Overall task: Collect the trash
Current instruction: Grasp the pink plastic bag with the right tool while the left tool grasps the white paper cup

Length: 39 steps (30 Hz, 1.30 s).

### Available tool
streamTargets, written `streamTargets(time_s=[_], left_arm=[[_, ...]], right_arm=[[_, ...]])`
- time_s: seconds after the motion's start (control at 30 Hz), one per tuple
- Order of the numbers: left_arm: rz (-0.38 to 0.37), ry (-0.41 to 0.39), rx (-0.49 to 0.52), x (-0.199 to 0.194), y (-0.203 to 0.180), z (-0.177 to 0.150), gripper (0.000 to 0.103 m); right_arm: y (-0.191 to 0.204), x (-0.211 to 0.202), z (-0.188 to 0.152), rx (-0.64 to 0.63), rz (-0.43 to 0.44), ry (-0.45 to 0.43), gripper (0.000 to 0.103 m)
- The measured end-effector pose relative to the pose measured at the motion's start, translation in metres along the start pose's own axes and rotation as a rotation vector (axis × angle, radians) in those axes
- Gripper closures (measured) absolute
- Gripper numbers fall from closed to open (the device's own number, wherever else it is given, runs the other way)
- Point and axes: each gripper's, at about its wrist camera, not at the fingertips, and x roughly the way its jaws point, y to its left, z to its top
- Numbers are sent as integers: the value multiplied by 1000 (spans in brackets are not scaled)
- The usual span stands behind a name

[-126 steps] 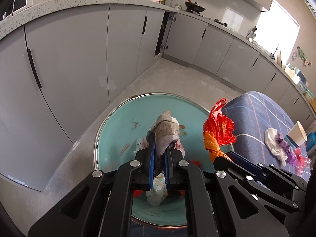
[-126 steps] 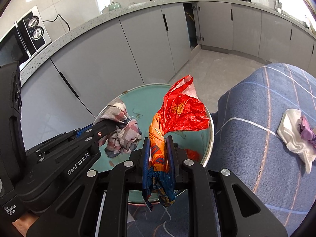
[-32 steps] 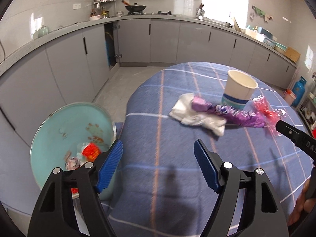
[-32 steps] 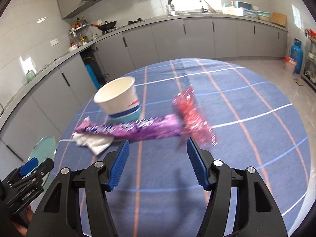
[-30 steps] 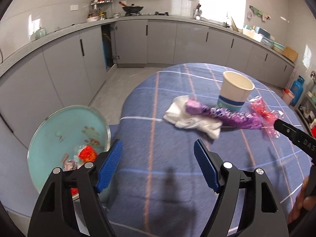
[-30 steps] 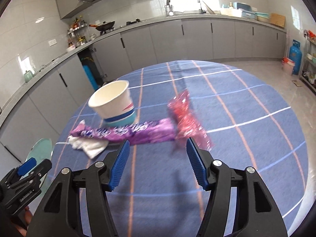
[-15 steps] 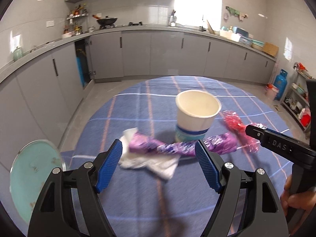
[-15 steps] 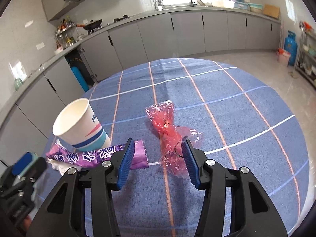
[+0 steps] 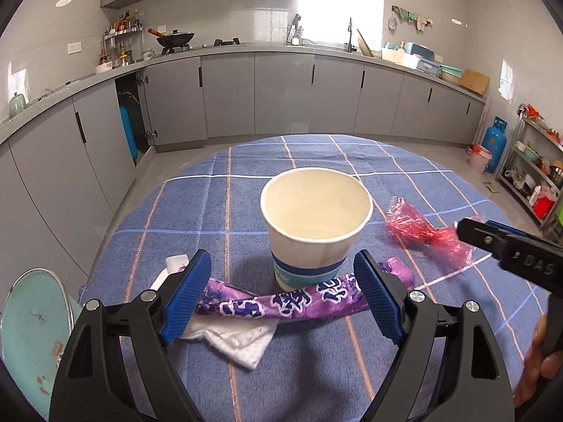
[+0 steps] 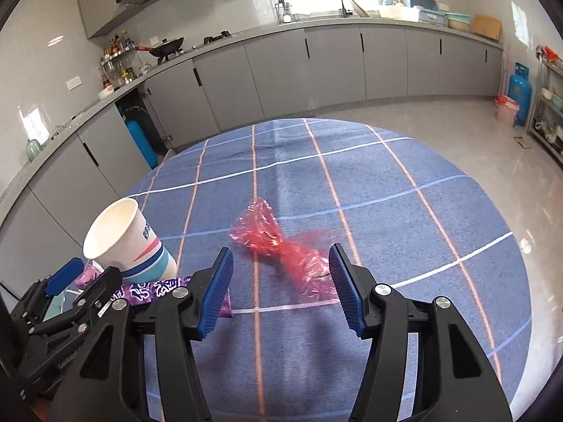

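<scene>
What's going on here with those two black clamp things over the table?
A person is clearing trash off a table covered in blue checked cloth, with a gripper in each hand. Both are open and hold nothing. The left gripper is lined up on a purple wrapper lying over a white napkin, in front of a paper cup. The right gripper points at a crumpled red plastic wrapper.

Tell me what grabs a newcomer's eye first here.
The white paper cup with blue bands stands upright mid-table on the blue checked tablecloth. A long purple printed wrapper lies before it between the open left tool. A crumpled red cellophane wrapper lies ahead of the open right tool.
</scene>
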Motion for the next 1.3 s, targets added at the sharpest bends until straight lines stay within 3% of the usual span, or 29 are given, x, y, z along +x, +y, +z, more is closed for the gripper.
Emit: streamTargets(time_s=[0.2, 0.4, 0.43, 0.47, 0.53, 0.7, 1.0, 1.1, 1.23, 1.3], left_arm=[[0, 11, -9, 9, -2, 4, 21], [9, 32, -5, 17, -8, 5, 21], [11, 34, -5, 18, -9, 5, 21], [11, 38, -5, 20, -10, 6, 21], [11, 46, -5, 24, -12, 6, 21], [5, 56, -18, 31, -14, 7, 21], [5, 62, -42, 43, -14, 12, 21], [16, 56, -40, 47, -14, 15, 23], [7, 65, -33, 54, -16, 18, 44], [6, 63, -31, 54, -17, 18, 45]], right_arm=[[-4, 1, 12, -68, 3, -10, 46], [5, 42, 21, -225, 16, 93, 47], [6, 49, 21, -243, 15, 111, 50], [6, 60, 18, -257, 11, 144, 62], [3, 70, 15, -253, 12, 176, 70], [-8, 73, 10, -194, 33, 154, 76], [-14, 60, 19, -122, 79, 99, 78], [-17, 65, 19, -106, 80, 105, 78], [-20, 65, 18, -86, 80, 106, 78], [-20, 62, 17, -84, 80, 102, 78]])
